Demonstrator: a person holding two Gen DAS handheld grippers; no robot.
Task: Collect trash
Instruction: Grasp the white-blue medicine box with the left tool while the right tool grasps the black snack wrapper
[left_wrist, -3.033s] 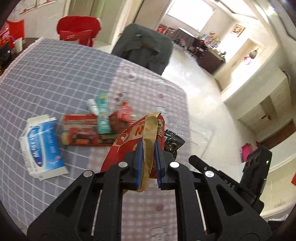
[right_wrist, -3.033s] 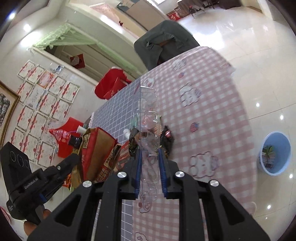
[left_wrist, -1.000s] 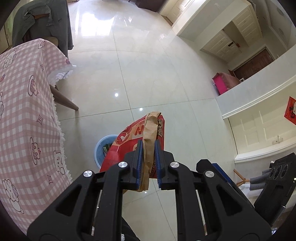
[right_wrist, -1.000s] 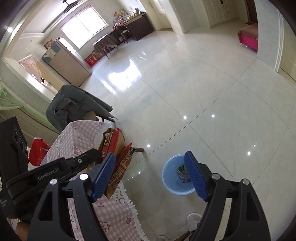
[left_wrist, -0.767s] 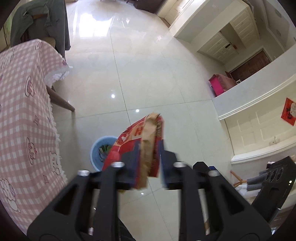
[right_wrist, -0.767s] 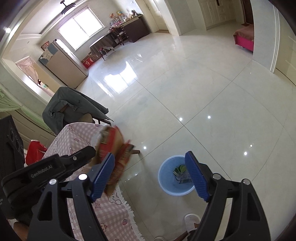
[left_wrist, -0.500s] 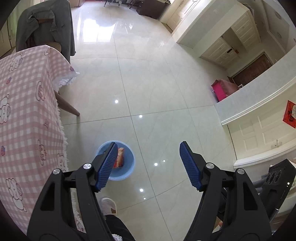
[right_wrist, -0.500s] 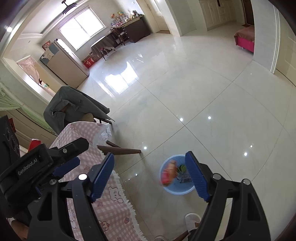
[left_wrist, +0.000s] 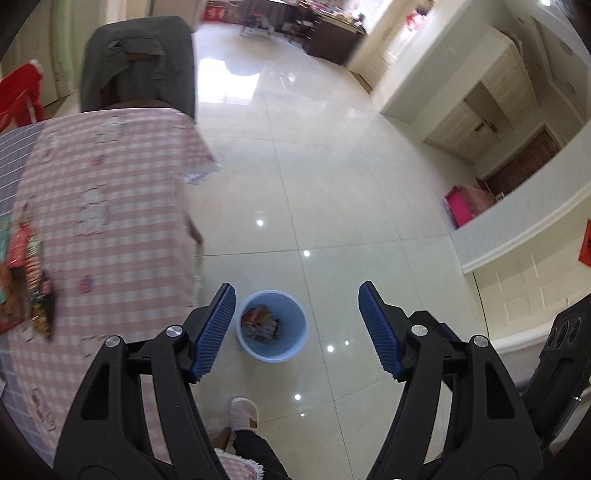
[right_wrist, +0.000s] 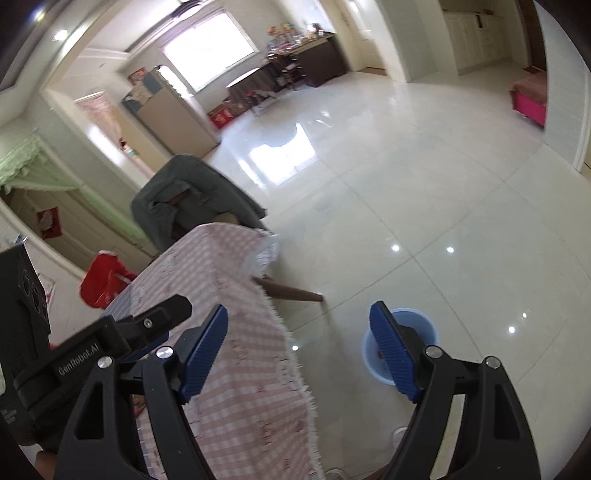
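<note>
A light blue bin stands on the tiled floor with wrappers inside it. My left gripper is open and empty, high above the bin. My right gripper is open and empty; the bin shows partly behind its right finger. Several snack wrappers lie on the pink checked tablecloth at the far left of the left wrist view. The left gripper body appears at the left of the right wrist view.
The table edge with its fringe runs beside the bin. A chair draped with a grey jacket stands at the table's far end. A slippered foot is on the floor below the bin. A red bag sits beyond the table.
The left gripper opened and the red snack bag dropped into the bin. Both views have since swung back towards the table. The right gripper stayed open.
</note>
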